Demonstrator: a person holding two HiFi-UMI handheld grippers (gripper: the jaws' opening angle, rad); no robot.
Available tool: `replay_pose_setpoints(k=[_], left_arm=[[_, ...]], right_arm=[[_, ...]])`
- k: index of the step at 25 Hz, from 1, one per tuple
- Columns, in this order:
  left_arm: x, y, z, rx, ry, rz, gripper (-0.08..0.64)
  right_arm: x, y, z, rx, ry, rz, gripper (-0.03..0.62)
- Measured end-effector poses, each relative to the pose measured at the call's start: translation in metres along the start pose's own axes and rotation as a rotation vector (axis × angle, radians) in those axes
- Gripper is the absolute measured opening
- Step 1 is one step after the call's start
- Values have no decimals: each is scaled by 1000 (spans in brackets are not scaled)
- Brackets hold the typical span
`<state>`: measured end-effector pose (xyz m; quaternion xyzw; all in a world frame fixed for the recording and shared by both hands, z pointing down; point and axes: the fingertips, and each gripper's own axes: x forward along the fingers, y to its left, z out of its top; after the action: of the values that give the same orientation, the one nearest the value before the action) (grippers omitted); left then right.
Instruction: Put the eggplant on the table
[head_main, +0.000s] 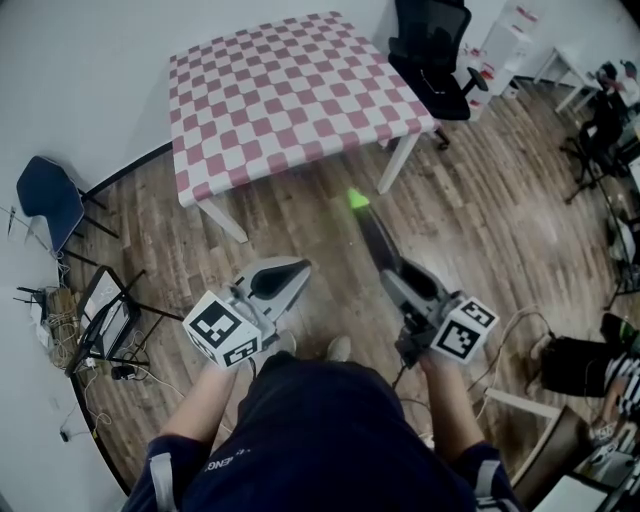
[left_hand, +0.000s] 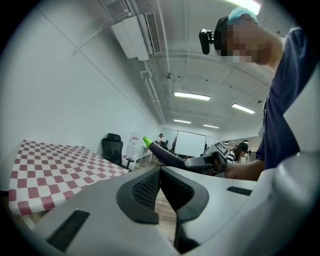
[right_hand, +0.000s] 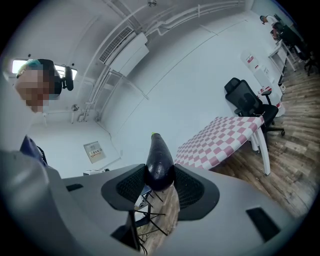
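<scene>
Wood floor (head_main: 480, 230) below; eggplant (head_main: 378, 238) long, slim, glossy dark purple, green tip.

Open wooden floor (head_main: 300, 230) runs from the person's feet to the near edge of the checkered table (head_main: 280, 90), whose whole top lies bare. A black office chair (head_main: 432, 60) crowds the table's far right corner, while a blue chair (head_main: 48, 200) and a folding stand (head_main: 105, 320) line the left wall.
</scene>
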<state>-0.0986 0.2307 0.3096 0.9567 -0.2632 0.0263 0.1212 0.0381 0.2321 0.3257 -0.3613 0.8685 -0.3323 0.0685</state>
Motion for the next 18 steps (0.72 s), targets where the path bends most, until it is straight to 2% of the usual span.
replay_pose_setpoints(k=[8,18], left_arm=[[36,-37,-4,16,3,3,26],[84,-31,-1,24,26,-30,26]], right_arm=[[-46,-27,13,2,-9,-3,192],[-63,-69,34,28,-41,-35,192]])
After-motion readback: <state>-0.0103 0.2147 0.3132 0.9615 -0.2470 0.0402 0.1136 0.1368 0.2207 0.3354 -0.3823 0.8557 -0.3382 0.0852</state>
